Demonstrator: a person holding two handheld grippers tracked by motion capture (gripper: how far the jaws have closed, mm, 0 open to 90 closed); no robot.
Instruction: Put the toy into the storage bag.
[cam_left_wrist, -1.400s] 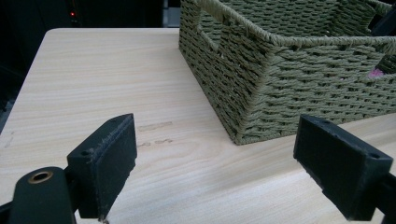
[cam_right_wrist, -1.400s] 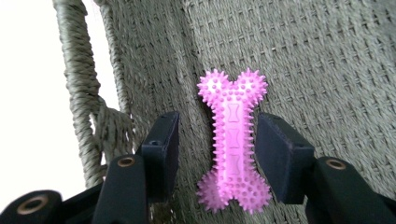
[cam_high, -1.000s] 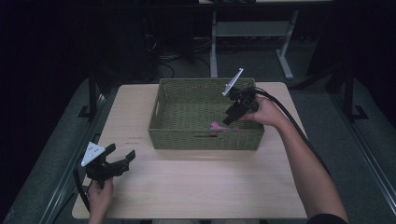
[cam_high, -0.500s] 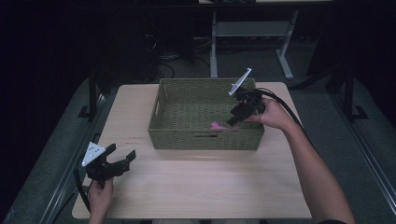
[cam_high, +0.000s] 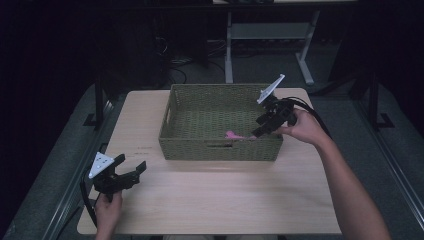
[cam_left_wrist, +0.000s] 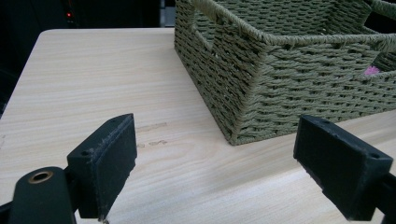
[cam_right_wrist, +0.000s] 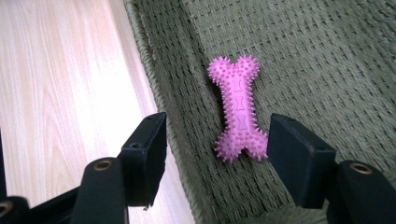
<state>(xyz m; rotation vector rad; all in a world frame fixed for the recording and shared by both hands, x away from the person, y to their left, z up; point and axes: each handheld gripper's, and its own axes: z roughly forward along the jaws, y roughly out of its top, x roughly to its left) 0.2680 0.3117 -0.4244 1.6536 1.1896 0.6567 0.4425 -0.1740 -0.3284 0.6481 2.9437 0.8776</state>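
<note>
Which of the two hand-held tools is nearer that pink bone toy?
The right tool: it hangs open just above the pink bone toy in the basket. The left tool sits outside, near the table's front left corner.

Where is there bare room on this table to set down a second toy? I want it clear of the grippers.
The table is bare between the basket and the near edge, and also left of the basket, beyond the left gripper. Inside the basket, the floor left of the pink bone toy is free. The basket's near right corner is crowded by the right gripper.
</note>
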